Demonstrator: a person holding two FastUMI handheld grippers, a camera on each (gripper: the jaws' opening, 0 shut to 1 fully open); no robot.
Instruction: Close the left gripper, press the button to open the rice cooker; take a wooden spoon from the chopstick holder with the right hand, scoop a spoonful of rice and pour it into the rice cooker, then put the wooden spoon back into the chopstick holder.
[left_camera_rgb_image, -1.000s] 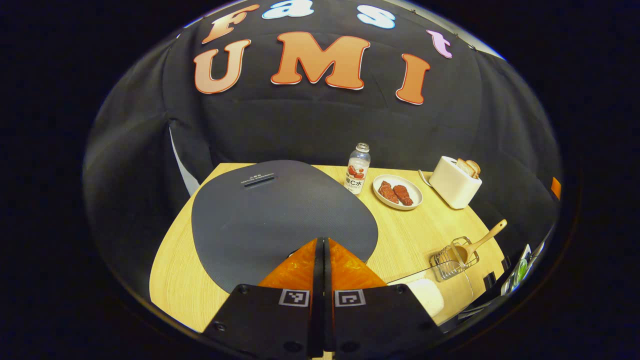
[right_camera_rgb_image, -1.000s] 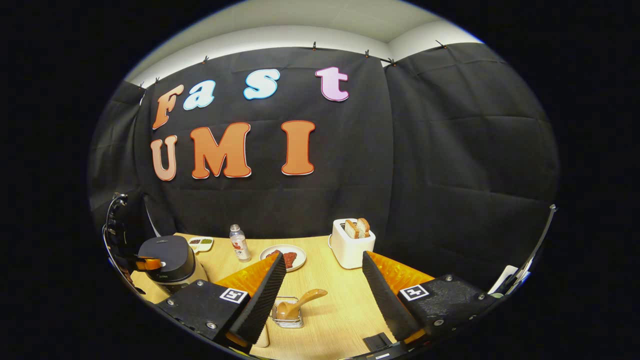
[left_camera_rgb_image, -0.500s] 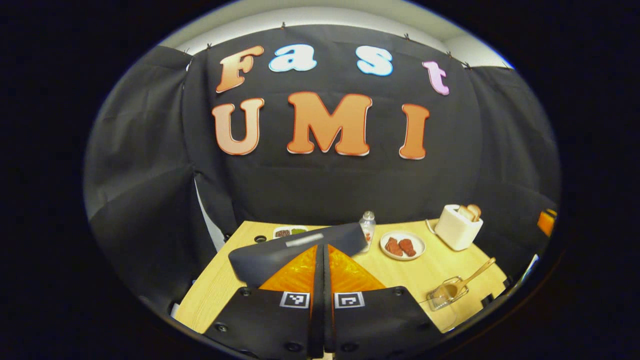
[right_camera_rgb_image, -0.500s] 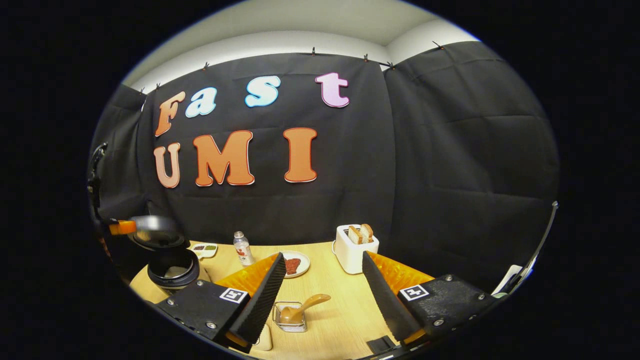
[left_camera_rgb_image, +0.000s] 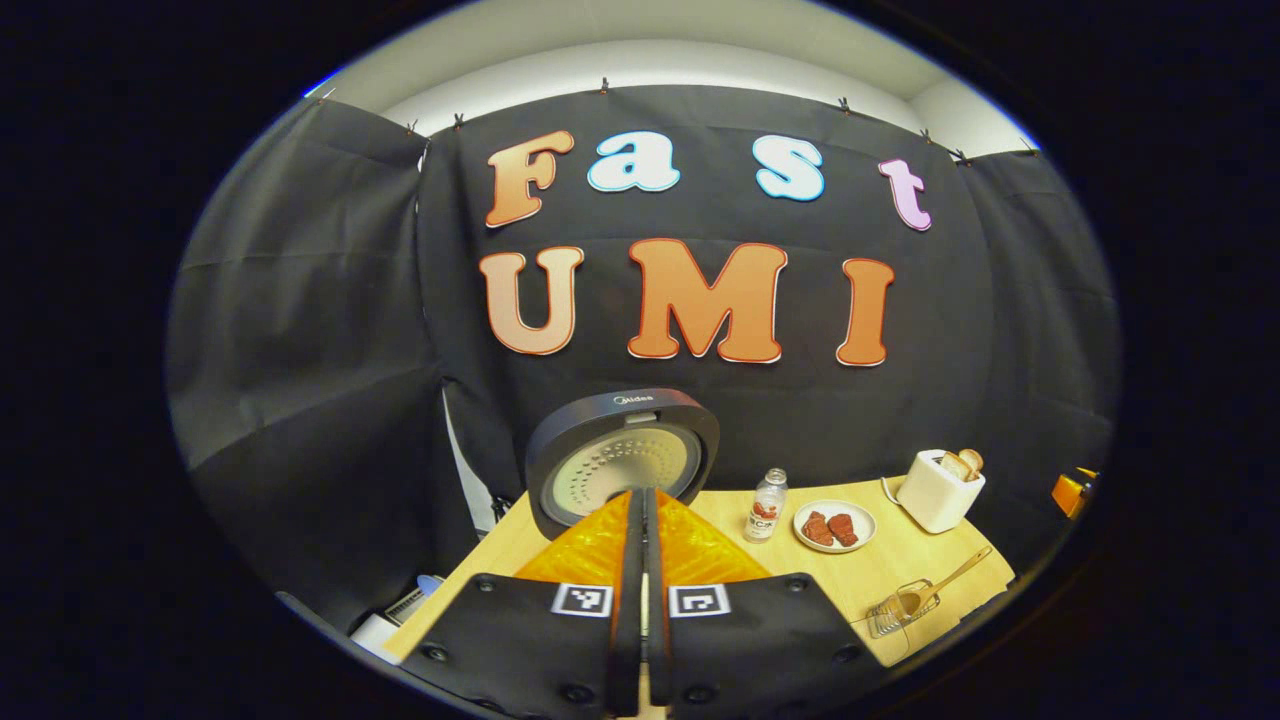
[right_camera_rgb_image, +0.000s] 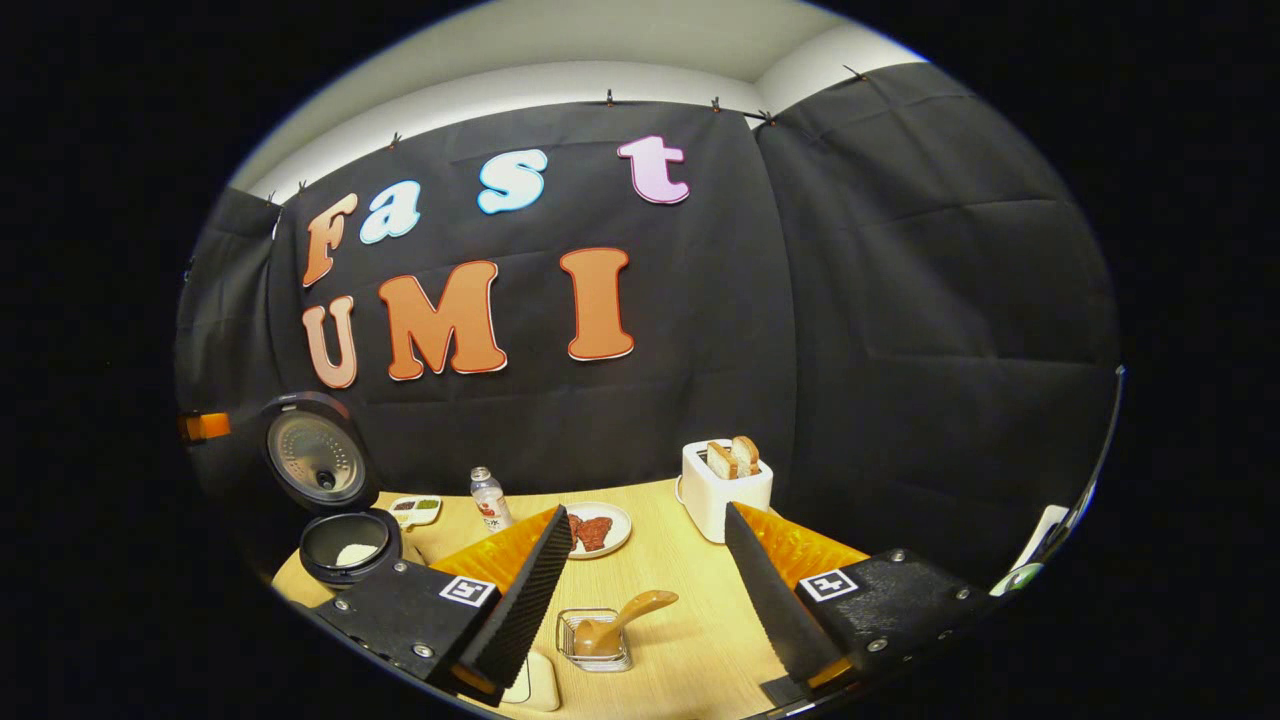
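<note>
The dark rice cooker (right_camera_rgb_image: 345, 548) stands open at the table's left end, with some white rice inside the pot. Its lid (left_camera_rgb_image: 622, 458) is raised upright and shows its perforated metal inner face. My left gripper (left_camera_rgb_image: 640, 497) is shut with nothing in it, held above and in front of the cooker. It also shows as a small tip (right_camera_rgb_image: 205, 427) left of the lid in the right gripper view. The wooden spoon (right_camera_rgb_image: 625, 620) leans in the wire chopstick holder (right_camera_rgb_image: 593, 642). My right gripper (right_camera_rgb_image: 646, 514) is open above the holder, apart from the spoon.
A small bottle (right_camera_rgb_image: 489, 498), a plate of red food (right_camera_rgb_image: 597, 528) and a white toaster with bread (right_camera_rgb_image: 727, 486) line the table's back. A little divided dish (right_camera_rgb_image: 414, 510) sits near the cooker. A pale container (right_camera_rgb_image: 532, 684) lies near the holder, partly hidden by my finger.
The cooker lid swung from flat and shut to fully upright. My left gripper rose and drew back from the lid, staying shut. The right gripper barely shifted.
</note>
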